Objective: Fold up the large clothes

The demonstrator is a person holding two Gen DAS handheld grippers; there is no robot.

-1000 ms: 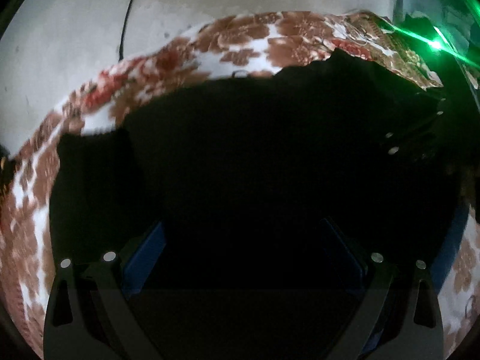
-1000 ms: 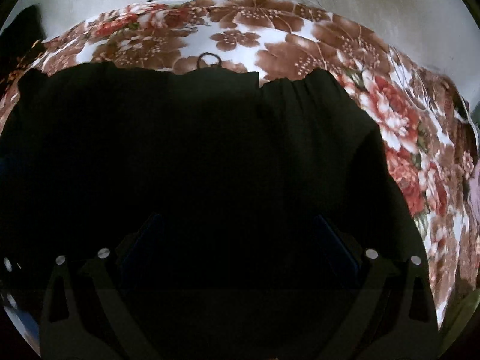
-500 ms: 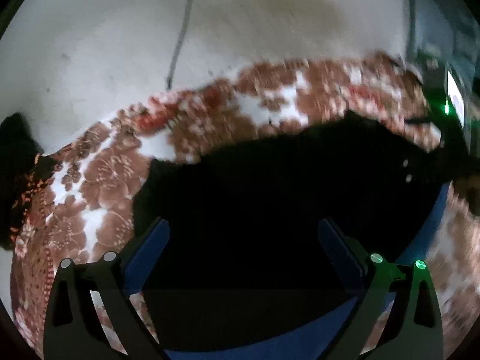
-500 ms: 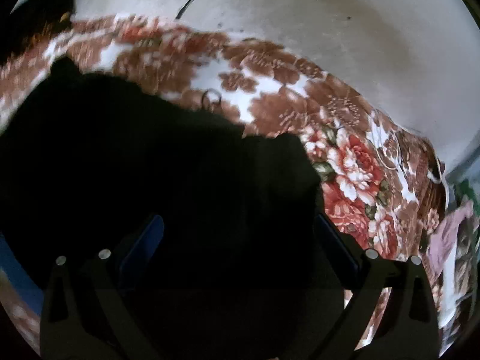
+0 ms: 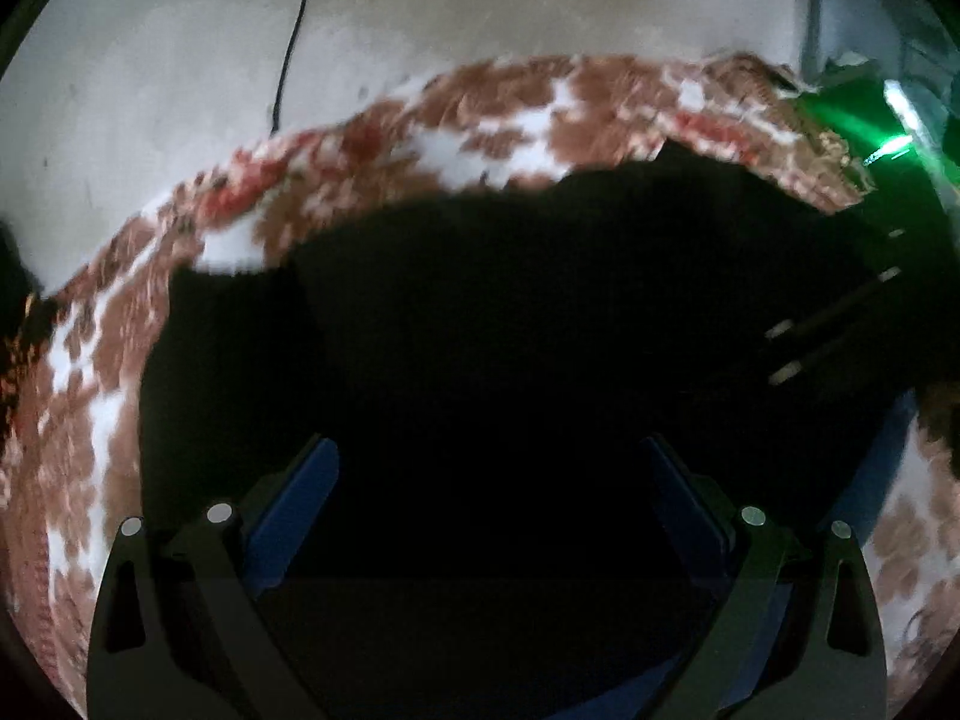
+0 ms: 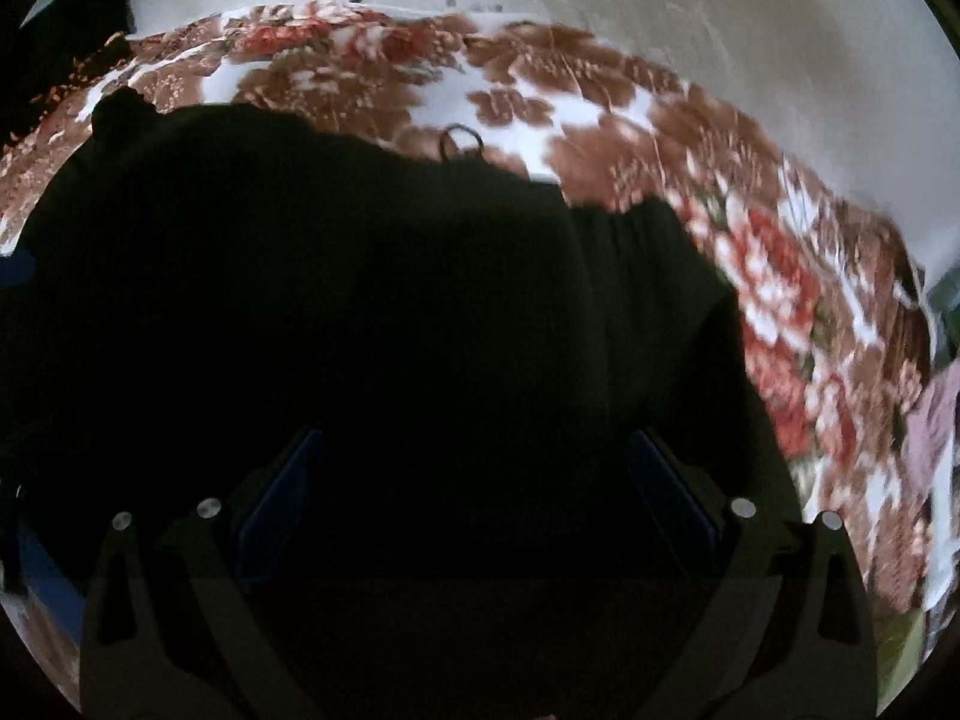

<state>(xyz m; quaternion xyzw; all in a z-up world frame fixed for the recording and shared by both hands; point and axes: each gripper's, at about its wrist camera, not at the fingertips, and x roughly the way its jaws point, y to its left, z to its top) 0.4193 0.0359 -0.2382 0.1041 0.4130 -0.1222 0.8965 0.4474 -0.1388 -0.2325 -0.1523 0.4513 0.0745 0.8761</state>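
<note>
A large black garment (image 5: 510, 324) (image 6: 360, 300) lies spread on a floral brown, red and white bedsheet (image 5: 492, 120) (image 6: 600, 138). A small hanging loop (image 6: 459, 138) sticks out at its far edge. My left gripper (image 5: 489, 480) hovers over the cloth with its blue-padded fingers wide apart and nothing between them. My right gripper (image 6: 471, 468) is likewise open above the dark fabric. The other gripper's black body (image 5: 840, 312) shows at the right of the left wrist view. The cloth is so dark that its folds are hard to make out.
A pale wall (image 5: 420, 18) (image 6: 720, 30) rises behind the bed, with a black cable (image 5: 291, 42) hanging down it. A green light (image 5: 894, 144) glows at the far right. A dark patterned cloth (image 6: 72, 60) lies at the left, and pinkish cloth (image 6: 936, 420) at the bed's right edge.
Both cameras tilted up half a second ago and have dropped back toward the garment. Both grippers stay open throughout. The views are blurred from motion.
</note>
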